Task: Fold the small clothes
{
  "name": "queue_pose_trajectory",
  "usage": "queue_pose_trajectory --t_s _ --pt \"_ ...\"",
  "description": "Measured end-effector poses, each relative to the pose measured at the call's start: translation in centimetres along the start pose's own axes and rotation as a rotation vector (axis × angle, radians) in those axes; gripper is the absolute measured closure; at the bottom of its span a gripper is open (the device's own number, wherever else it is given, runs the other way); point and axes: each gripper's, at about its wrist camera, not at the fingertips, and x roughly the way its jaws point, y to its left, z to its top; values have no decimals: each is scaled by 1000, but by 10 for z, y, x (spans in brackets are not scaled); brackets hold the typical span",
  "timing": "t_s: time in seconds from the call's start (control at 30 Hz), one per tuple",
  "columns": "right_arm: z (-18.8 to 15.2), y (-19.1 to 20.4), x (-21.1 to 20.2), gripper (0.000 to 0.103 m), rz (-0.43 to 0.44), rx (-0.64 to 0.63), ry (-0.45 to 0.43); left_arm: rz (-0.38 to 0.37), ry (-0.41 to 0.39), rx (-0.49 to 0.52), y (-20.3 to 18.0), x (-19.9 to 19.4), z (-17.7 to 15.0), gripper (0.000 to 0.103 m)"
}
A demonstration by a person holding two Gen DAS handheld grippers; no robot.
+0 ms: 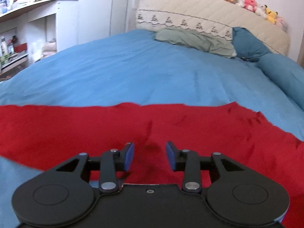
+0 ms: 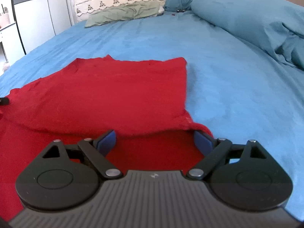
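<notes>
A blue-sheeted bed carries everything here. At its head end a cream quilted headboard cover with a stitched tree pattern stands upright, with a row of small plush toys along its top. Against it lie a crumpled sage-green pillow and a dark teal pillow; a bunched teal duvet runs down the bed's right side. White shelving with small clutter stands beyond the left edge of the bed.

The red knitted garment lies spread flat near the foot edge of the bed, well apart from the pillows and the duvet, with nothing lying on it. A folded layer of it shows in the right wrist view, its near edge slightly raised.

The left claw hovers over the red cloth, fingers moderately apart, gripping nothing. The right claw stands wide, its blue pads at the raised near edge of the folded layer, the right-hand pad partly tucked under the cloth edge.
</notes>
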Motion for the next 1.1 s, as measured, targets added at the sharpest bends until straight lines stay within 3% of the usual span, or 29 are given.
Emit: queue_pose_trajectory --t_s 0.1,0.13,0.2,0.27,0.43,0.6,0.7,0.87,1.0,1.1 --pt "-6 -5 -13 0 6 -19 -8 -19 25 0 6 -8 1 52" --pt "-7 -3 -19 0 5 -36 -20 -19 25 12 5 -11 3 47" --pt "-7 3 -28 0 18 -66 -60 -27 15 38 -3 -15 6 27" --pt "-4 13 -34 0 60 -95 -97 -34 11 77 -16 -13 7 19" --pt "12 38 -18 0 92 -125 -102 -58 4 139 -42 -3 11 17" --pt "23 46 19 0 66 -153 -4 -58 46 184 -57 17 8 17" --pt "19 30 32 0 65 -86 41 -47 108 208 -61 28 -1 17" --pt "24 26 22 0 63 -88 42 -44 106 245 -59 18 -6 17" --pt "33 24 -10 0 79 -41 4 -68 64 225 -51 -18 9 16" --pt "42 25 -39 0 83 -24 -15 -95 40 211 -39 -50 23 4"
